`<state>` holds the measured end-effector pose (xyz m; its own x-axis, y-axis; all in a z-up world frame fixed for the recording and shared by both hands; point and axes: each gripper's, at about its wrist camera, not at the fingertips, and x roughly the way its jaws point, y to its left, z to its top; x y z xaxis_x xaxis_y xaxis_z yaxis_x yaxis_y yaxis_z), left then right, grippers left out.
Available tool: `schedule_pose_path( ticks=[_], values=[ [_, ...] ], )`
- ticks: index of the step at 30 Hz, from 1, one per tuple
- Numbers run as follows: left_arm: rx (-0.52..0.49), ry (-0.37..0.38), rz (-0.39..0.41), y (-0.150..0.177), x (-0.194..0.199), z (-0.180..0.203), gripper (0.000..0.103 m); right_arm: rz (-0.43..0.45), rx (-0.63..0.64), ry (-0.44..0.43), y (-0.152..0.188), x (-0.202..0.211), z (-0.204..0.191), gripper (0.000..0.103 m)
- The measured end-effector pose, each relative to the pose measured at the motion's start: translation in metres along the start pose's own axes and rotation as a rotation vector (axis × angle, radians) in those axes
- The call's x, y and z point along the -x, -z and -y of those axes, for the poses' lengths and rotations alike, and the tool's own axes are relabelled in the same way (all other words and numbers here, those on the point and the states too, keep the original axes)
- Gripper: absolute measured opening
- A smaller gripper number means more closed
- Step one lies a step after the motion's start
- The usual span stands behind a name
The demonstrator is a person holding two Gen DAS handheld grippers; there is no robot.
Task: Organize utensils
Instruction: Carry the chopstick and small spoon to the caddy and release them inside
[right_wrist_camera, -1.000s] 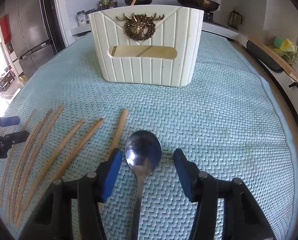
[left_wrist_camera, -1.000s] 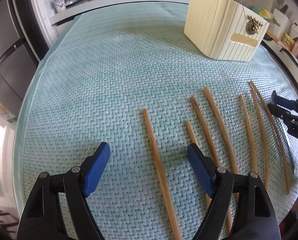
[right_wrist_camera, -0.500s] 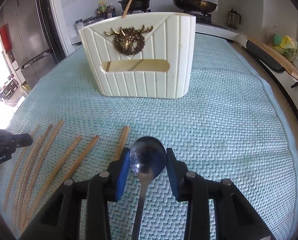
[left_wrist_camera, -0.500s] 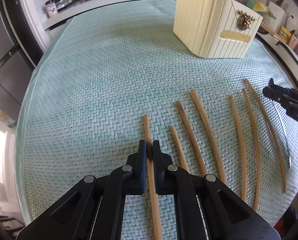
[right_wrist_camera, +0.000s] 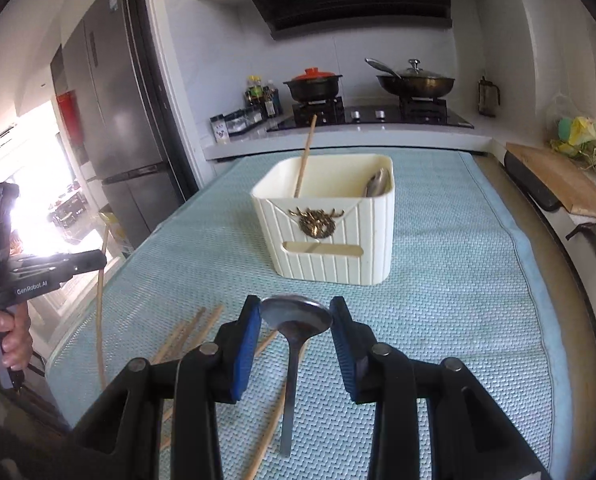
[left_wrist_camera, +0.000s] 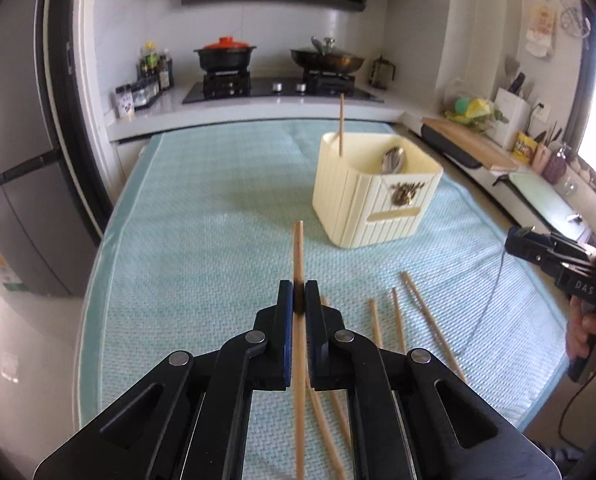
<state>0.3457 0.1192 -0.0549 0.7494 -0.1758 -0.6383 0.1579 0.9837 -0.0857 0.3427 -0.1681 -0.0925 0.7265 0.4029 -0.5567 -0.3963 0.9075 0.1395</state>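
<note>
A wooden chopstick (left_wrist_camera: pixel 298 248) is clamped between the closed pads of the left gripper (left_wrist_camera: pixel 299 300) and is held above the green mat (left_wrist_camera: pixel 202 240). A metal spoon (right_wrist_camera: pixel 296 320) is gripped at its bowl by the right gripper (right_wrist_camera: pixel 296 334). The cream holder (right_wrist_camera: pixel 330 216) is seen ahead on the mat, with one chopstick and a spoon inside. More chopsticks (left_wrist_camera: pixel 398 324) are lying on the mat.

Between the right gripper's (right_wrist_camera: pixel 296 338) matt blue pads (right_wrist_camera: pixel 243 354) sits a glossy metal spoon (right_wrist_camera: pixel 296 318). The chopstick (left_wrist_camera: pixel 298 252) looks like smooth pale wood. Ahead, the ribbed cream holder (right_wrist_camera: pixel 330 236), probably plastic, stands on coarse woven teal cloth (right_wrist_camera: pixel 458 280).
</note>
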Motion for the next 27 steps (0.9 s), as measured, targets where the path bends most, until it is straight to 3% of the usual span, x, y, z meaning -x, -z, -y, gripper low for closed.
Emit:
schedule_pose_path(
  ticks=[7, 27],
  values=[
    [0.007, 0.029, 0.09, -0.018, 0.024, 0.008, 0.004, 0.081, 0.064, 0.007, -0.008, 0.033, -0.019, 0.035],
    [0.045, 0.078, 0.172, -0.064, 0.034, 0.015, 0.003, 0.14, 0.091, 0.04, -0.04, 0.055, -0.015, 0.035]
  ],
)
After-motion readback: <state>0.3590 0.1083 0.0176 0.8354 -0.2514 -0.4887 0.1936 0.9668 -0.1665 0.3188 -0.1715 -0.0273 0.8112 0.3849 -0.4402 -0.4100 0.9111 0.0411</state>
